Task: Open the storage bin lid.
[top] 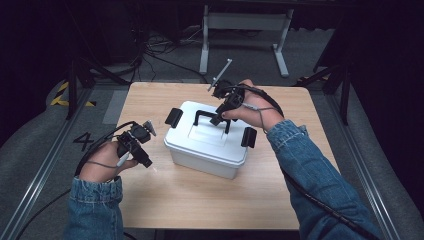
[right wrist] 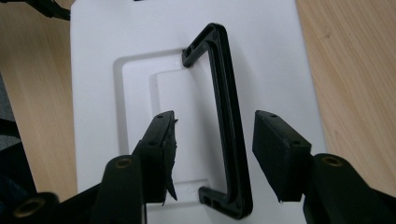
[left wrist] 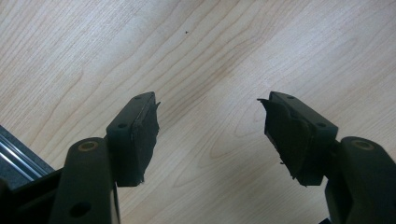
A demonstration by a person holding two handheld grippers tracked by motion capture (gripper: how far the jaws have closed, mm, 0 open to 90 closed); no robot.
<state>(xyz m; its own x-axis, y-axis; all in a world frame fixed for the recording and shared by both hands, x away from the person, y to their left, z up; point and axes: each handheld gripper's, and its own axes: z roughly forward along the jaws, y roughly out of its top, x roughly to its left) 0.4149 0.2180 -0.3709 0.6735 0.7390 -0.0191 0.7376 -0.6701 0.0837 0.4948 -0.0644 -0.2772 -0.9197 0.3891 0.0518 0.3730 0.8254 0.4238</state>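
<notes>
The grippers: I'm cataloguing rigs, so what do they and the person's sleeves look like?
Both the left gripper and the right gripper are black, each with two blocky jaws faced with dark, frayed pads. Round brass-coloured pivot fittings sit at the jaw bases. A dark cable trails along the right forearm. Both sleeves are blue denim with cuffs.

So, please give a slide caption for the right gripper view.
Open right gripper straddling the raised black handle of a white box lid.

Blue denim sleeves [top: 320, 170], black tongs [right wrist: 212, 140] with 2 padded jaws, brass-coloured screws, trailing black cables
</notes>
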